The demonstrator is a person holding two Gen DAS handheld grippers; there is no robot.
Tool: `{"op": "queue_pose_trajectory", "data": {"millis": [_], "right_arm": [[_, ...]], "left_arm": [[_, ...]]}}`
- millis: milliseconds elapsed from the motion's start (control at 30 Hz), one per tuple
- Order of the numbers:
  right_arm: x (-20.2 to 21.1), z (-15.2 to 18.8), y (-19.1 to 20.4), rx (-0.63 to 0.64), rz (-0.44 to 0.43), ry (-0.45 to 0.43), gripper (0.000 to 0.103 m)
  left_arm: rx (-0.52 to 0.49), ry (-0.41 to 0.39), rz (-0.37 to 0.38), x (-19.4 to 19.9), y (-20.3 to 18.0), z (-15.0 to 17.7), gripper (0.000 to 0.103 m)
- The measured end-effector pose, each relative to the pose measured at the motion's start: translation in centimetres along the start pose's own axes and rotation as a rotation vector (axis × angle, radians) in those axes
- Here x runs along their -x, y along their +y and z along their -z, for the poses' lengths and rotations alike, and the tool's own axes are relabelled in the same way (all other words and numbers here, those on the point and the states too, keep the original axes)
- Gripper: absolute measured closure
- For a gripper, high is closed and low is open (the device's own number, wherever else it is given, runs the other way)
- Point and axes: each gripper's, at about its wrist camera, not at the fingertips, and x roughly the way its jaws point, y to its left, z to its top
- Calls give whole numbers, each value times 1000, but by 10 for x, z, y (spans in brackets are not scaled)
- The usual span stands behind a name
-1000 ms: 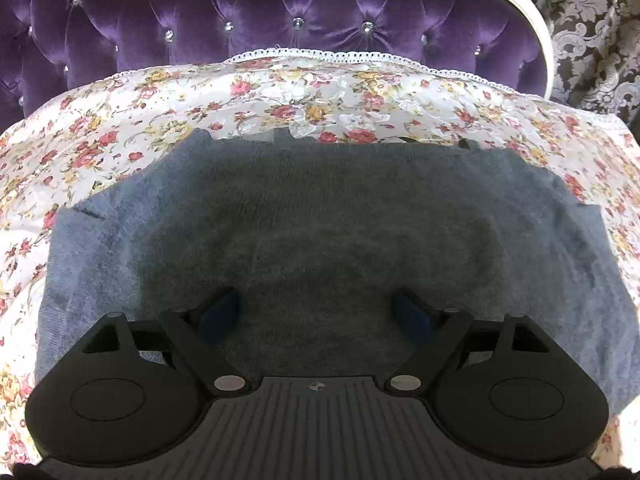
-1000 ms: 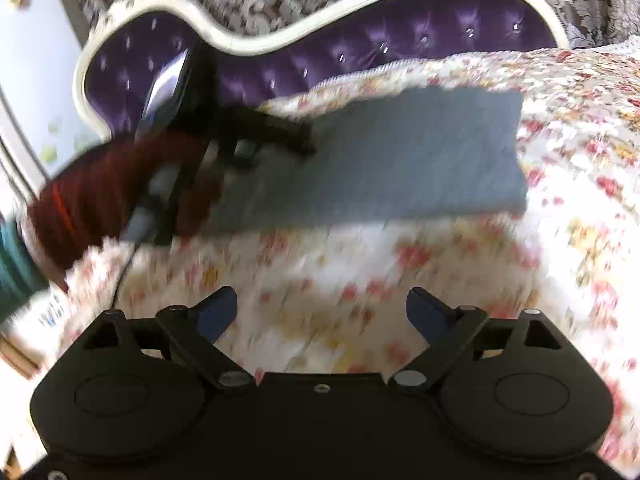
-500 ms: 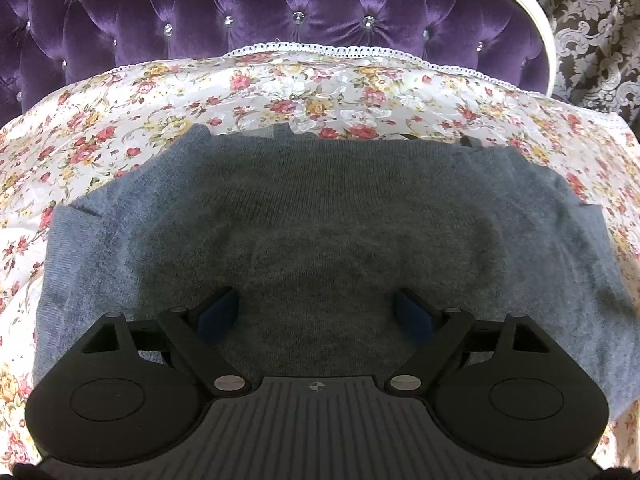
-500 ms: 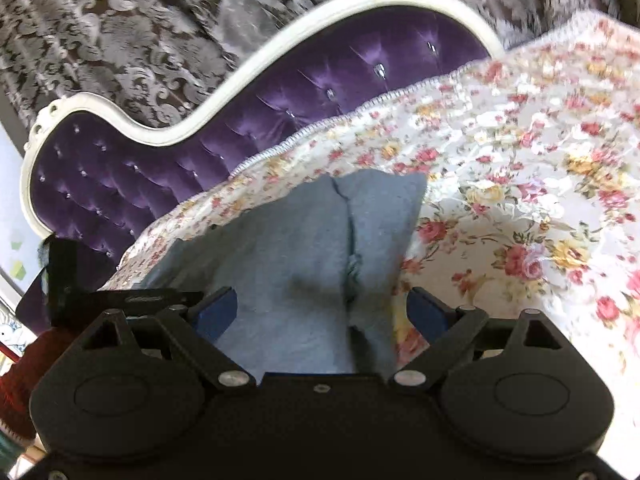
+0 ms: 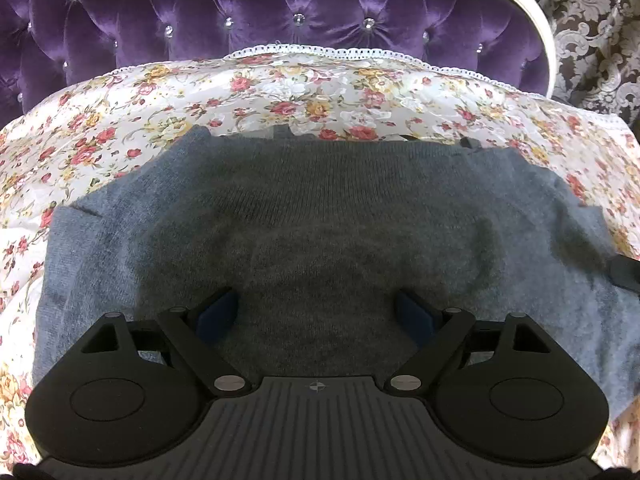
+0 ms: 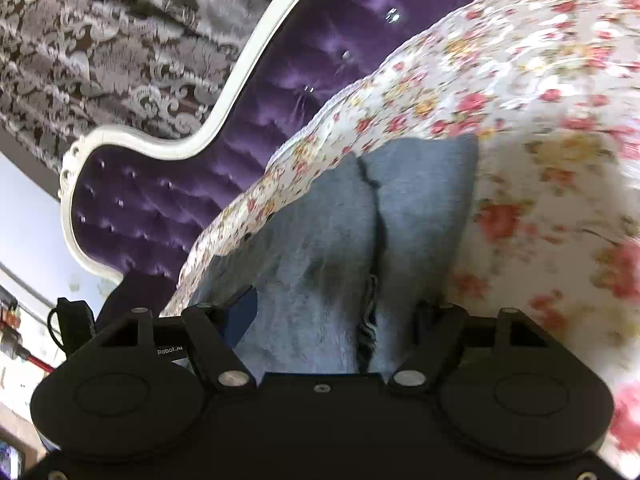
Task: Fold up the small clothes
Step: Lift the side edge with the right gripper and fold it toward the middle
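Observation:
A grey knit garment (image 5: pixel 320 216) lies folded flat on a floral bedsheet (image 5: pixel 280 96). My left gripper (image 5: pixel 318 312) is open, low over the garment's near middle, with its blue pads apart and nothing between them. In the right wrist view the same garment (image 6: pixel 344 232) shows an open seam or slit running down its near end. My right gripper (image 6: pixel 340 312) is open over that end, with its jaws on either side of the slit. A dark tip of the right gripper (image 5: pixel 624 270) shows at the right edge of the left wrist view.
A purple tufted headboard (image 5: pixel 280 12) with a white frame stands behind the bed. Patterned curtain or wallpaper (image 6: pixel 100 40) lies beyond it. The floral sheet (image 6: pixel 560 160) stretches to the right of the garment.
The right gripper swung in from well away to the garment's right end and tilted. The left gripper stayed in place, open over the garment.

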Motion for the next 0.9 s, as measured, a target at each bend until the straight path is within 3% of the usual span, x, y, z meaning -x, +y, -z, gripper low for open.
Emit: {"op": "queue_pose_trajectory", "data": {"millis": [67, 133, 167, 367, 467, 567, 733, 900], "right_arm": [[-9, -4, 5, 19, 10, 15, 32], [-17, -5, 7, 13, 31, 32, 52], [-19, -5, 7, 10, 55, 40, 72], [-11, -6, 25, 61, 131, 22, 73], [-5, -11, 42, 101, 172, 27, 73], [-3, -15, 62, 151, 210, 33, 73], [-11, -18, 102, 227, 270, 53, 73], [-29, -16, 146, 298, 288, 72, 73]], "left_arm": [[3, 0, -1, 0, 0, 0, 17], [6, 0, -2, 1, 0, -1, 17], [8, 0, -2, 1, 0, -1, 17], [32, 3, 18, 3, 4, -7, 18], [66, -19, 33, 13, 14, -10, 35], [156, -62, 53, 37, 34, -8, 35], [138, -157, -27, 85, 66, 18, 35], [160, -179, -21, 115, 103, 57, 35]]}}
